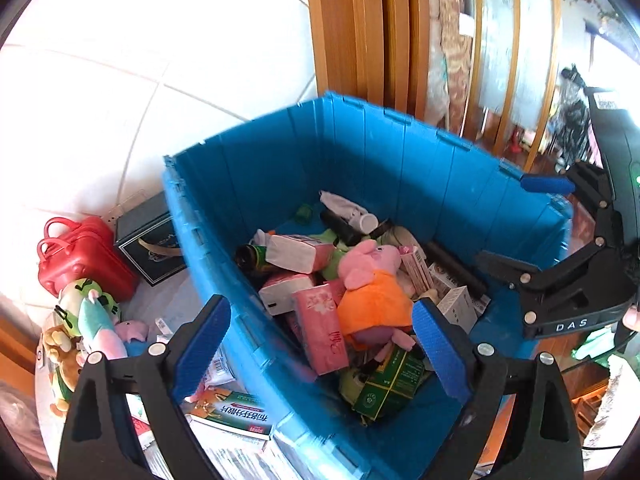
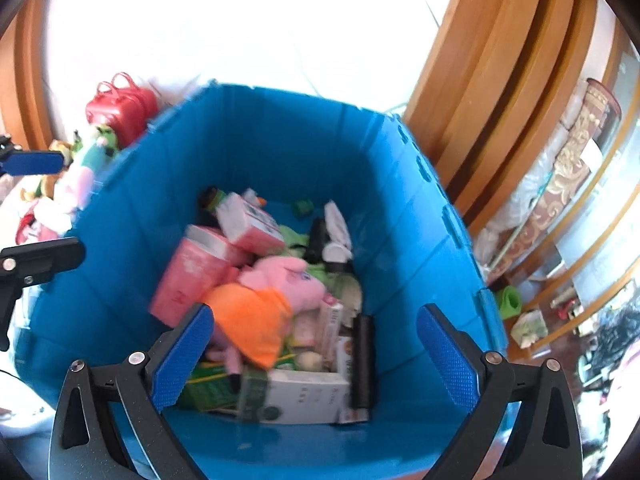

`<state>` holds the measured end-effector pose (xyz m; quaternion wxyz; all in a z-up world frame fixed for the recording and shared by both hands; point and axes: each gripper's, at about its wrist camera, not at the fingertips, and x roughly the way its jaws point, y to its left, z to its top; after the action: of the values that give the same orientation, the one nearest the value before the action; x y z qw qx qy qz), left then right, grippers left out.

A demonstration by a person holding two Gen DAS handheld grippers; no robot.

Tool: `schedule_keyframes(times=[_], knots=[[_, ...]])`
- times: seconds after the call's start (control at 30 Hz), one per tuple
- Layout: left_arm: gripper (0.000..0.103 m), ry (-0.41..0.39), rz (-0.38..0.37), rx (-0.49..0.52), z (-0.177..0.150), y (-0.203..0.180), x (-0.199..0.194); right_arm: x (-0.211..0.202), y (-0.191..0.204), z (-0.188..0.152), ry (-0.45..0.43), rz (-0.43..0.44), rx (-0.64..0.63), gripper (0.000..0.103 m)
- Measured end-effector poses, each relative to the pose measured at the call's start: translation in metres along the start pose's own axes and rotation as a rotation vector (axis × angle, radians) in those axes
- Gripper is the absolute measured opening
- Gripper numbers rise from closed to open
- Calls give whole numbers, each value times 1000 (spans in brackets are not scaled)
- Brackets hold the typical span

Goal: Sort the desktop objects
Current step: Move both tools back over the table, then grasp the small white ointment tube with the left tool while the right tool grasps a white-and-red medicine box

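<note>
A blue crate holds a pile of things: a pink pig plush in an orange dress, pink tissue packs, green and white boxes and dark bottles. My left gripper hangs open over the crate's near left wall, nothing between its blue pads. My right gripper stands wide open above the crate, just over the pig plush, with no pad touching it. Each gripper shows at the edge of the other's view.
Left of the crate are a red toy suitcase, a dark box, a heap of plush toys and a green-and-white medicine box. A wooden door frame rises behind. A green roll lies on the right.
</note>
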<state>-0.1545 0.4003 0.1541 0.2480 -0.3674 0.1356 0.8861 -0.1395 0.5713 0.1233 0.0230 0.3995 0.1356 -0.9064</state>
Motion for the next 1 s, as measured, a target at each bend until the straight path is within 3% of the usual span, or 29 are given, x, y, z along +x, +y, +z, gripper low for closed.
schedule_keyframes(times=[0.2, 0.33, 0.53, 0.73, 0.97, 1.0], knots=[[93, -51, 111, -86, -44, 52, -36, -32, 58, 2, -112, 58, -10, 103], [93, 8, 192, -174, -83, 98, -45, -48, 103, 3, -196, 130, -11, 103], [93, 45, 382, -297, -159, 169, -55, -58, 170, 10, -308, 276, -9, 103], [92, 128, 410, -423, -245, 214, -37, -39, 241, 15, -304, 408, -35, 103], [77, 261, 386, -574, -334, 242, 21, 16, 325, -14, -229, 440, -72, 103], [71, 280, 373, -590, -343, 242, 32, 29, 331, -23, -205, 439, -61, 103]])
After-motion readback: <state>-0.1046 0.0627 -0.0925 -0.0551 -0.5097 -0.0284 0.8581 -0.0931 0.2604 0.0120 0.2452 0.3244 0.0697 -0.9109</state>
